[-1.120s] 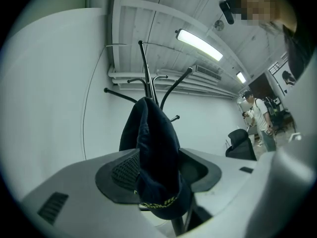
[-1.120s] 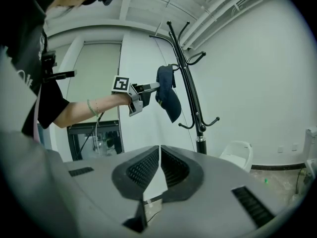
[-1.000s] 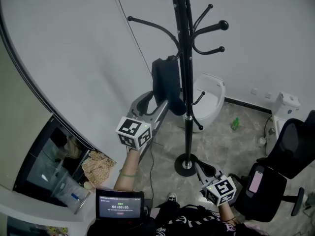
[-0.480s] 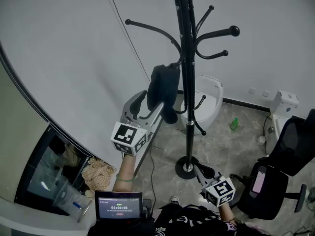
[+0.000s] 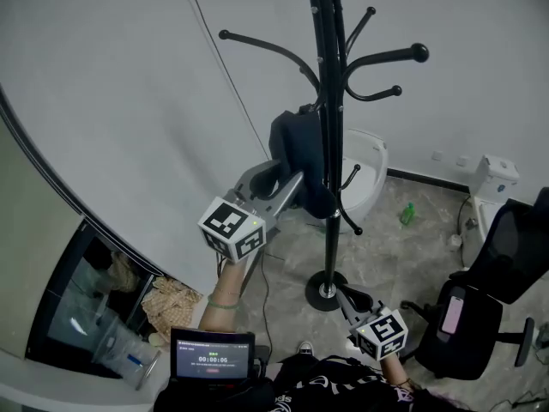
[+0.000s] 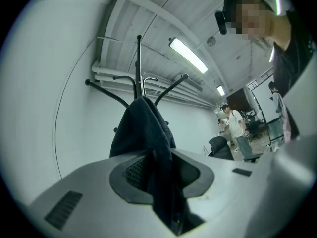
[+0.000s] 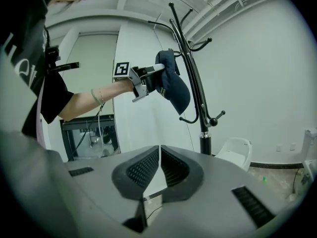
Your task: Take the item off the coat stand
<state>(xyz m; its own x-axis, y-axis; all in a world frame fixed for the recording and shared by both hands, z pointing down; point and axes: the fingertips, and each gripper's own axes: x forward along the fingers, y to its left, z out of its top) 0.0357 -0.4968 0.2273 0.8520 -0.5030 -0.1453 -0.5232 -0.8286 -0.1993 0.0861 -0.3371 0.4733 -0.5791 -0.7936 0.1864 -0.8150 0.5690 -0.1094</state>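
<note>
Moved since earlier: the left gripper (image 5: pixel 287 181) now sits higher against the dark cap (image 5: pixel 302 148); its jaws have just been closing, with the cap's cloth between them.
Head view, cap: it hangs on the left side of the black coat stand (image 5: pixel 326 101), against the pole, with its long axis up and down and its narrower end lowest.
Head view, left tongs: they reach up and right from the marker cube and are clamped on the cap's near-left edge.
Head view, right tongs: the right gripper (image 5: pixel 350 297) is held low, near the stand's round base and well apart from the cap.
Head view, surroundings: a white tub chair (image 5: pixel 371 163) stands behind the pole, a black office chair (image 5: pixel 502 273) at the right and a small screen (image 5: pixel 212 354) near the person.
Left gripper view, cap: the dark cap (image 6: pixel 143 128) drapes from the stand's hooks (image 6: pixel 139 68) down between the pads, which are pinched on the cloth.
Left gripper view, far right: people stand there (image 6: pixel 232 125).
Right gripper view, right tongs: the right gripper (image 7: pixel 159 167) has its pads together, with nothing between them.
Right gripper view, cap: the cap (image 7: pixel 173 86) slants from upper left to lower right, its tapered end pointing down toward the pole (image 7: pixel 195 88), and the left gripper (image 7: pixel 151 78) grips its left side.
In the way: the pole and a lower hook stand just right of the cap.
</note>
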